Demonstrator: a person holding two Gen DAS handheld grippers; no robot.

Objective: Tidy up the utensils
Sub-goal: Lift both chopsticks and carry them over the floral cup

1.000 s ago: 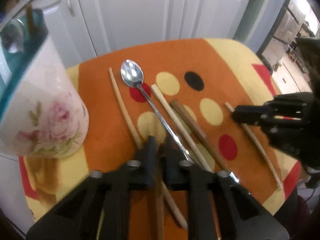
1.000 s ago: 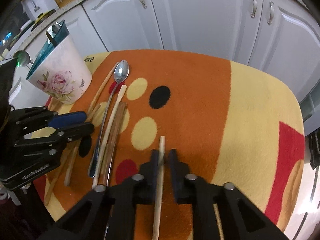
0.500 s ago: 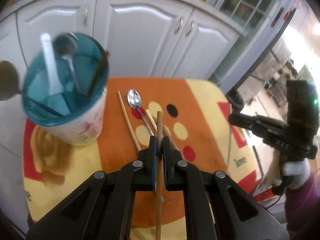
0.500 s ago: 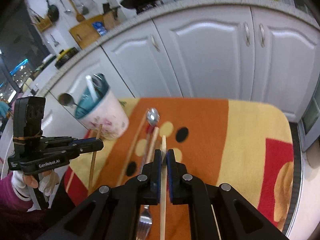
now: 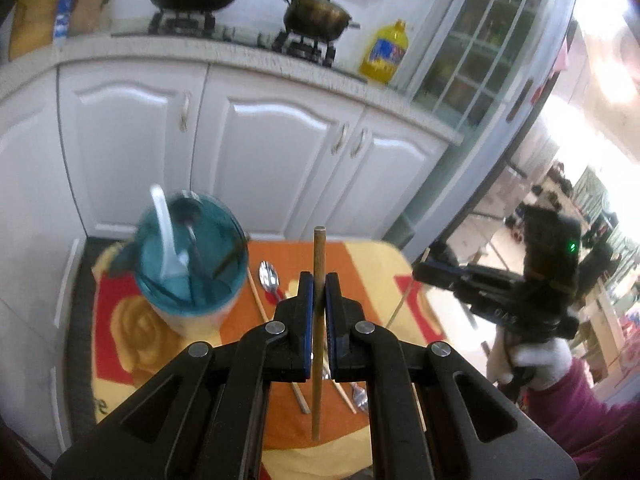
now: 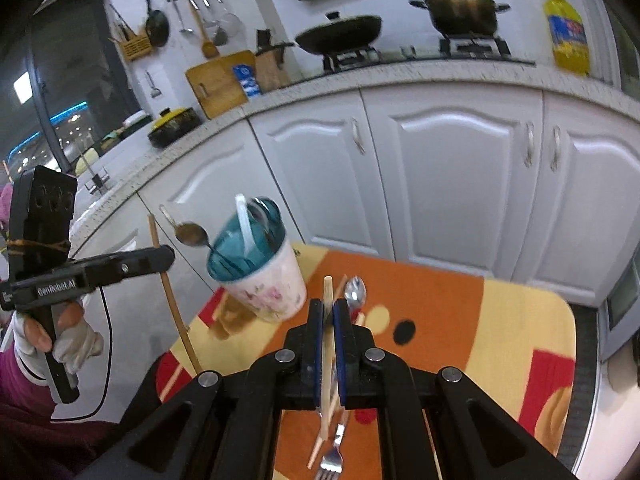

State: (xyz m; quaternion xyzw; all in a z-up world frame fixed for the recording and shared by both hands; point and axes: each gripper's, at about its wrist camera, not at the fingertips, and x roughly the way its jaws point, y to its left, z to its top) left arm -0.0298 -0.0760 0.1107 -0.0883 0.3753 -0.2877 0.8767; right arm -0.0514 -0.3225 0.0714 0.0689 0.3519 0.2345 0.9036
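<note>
The cup [image 5: 190,268] stands at the cloth's [image 5: 132,320] left end. The left gripper [image 5: 316,292] is clamped on 1 chopstick [image 5: 319,256], raised above the cloth. The right gripper [image 6: 328,316] pinches a pale chopstick [image 6: 327,292], also aloft. A spoon [image 6: 355,290] lies below.

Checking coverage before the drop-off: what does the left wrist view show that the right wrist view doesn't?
Only the left wrist view shows the glass-paned door and the right gripper from outside.

Only the right wrist view shows the cutting board, hanging wall tools, and the left gripper from outside.

Both show the utensil cup, the spoon on the orange mat, each gripper's chopstick, and the oil bottle.
</note>
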